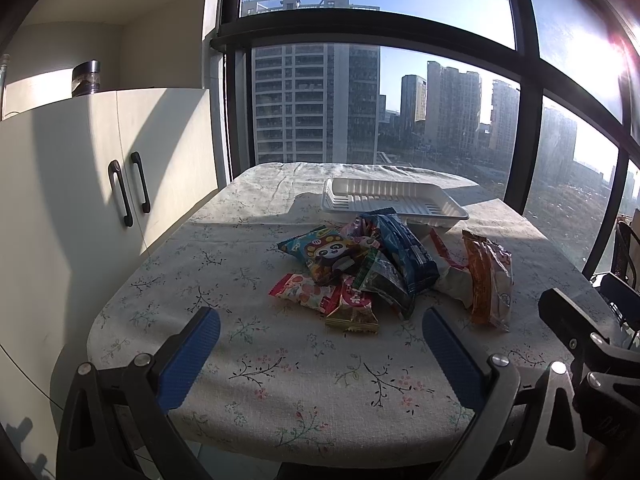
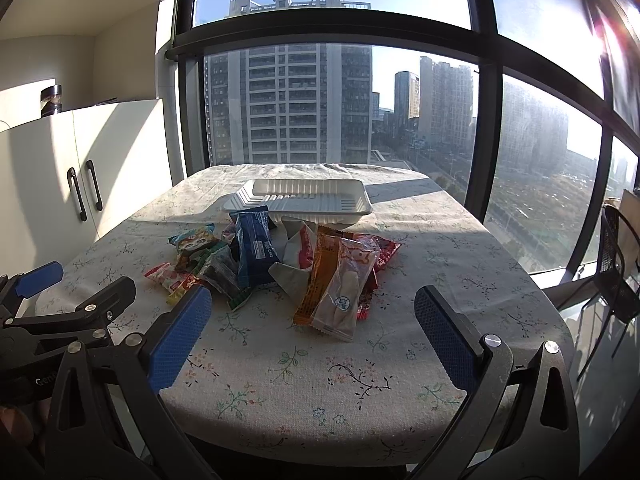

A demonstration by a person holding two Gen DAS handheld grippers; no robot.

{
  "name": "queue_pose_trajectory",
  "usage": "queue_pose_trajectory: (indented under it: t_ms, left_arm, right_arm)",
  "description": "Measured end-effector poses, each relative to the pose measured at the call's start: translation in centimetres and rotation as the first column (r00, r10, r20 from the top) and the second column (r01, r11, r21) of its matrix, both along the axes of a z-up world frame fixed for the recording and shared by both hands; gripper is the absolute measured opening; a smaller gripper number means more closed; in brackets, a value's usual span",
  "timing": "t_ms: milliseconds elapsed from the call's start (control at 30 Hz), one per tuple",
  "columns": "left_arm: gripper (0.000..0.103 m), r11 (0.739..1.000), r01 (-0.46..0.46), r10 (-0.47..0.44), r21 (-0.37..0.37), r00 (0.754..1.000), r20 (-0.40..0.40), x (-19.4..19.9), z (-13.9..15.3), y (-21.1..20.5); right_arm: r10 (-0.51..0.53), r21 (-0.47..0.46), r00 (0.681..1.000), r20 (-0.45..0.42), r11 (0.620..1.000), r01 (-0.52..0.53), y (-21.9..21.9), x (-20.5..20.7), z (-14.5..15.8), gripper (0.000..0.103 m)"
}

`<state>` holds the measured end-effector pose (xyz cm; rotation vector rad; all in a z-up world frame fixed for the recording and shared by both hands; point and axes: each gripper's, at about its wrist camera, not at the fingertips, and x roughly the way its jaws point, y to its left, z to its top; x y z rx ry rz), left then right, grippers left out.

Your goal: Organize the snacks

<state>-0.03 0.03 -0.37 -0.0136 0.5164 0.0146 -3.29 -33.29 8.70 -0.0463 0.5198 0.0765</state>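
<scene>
A pile of several snack packets (image 1: 376, 268) lies mid-table, also in the right wrist view (image 2: 280, 264). It includes a blue packet (image 1: 404, 252), a panda-print packet (image 1: 320, 254), an orange packet (image 1: 486, 280) and a pale packet (image 2: 344, 292). An empty white plastic tray (image 1: 392, 200) sits behind the pile, also in the right wrist view (image 2: 304, 200). My left gripper (image 1: 320, 320) is open and empty, near the table's front edge. My right gripper (image 2: 312, 308) is open and empty, just short of the pile.
The table (image 1: 280, 400) has a floral cloth. A white cabinet (image 1: 80, 200) with black handles stands at the left, a jar (image 1: 86, 78) on top. Large windows are behind. A black mesh chair (image 2: 616, 264) stands at the right.
</scene>
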Motion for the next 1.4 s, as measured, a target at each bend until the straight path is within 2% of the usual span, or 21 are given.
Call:
queue_pose_trajectory:
  t_ms: [1400]
  left_arm:
    - [0.103, 1.0, 0.002, -0.002, 0.001, 1.0, -0.009, 0.05, -0.24, -0.26]
  right_arm:
    - [0.002, 0.001, 1.0, -0.003, 1.0, -0.002, 0.19, -0.05, 0.12, 0.103]
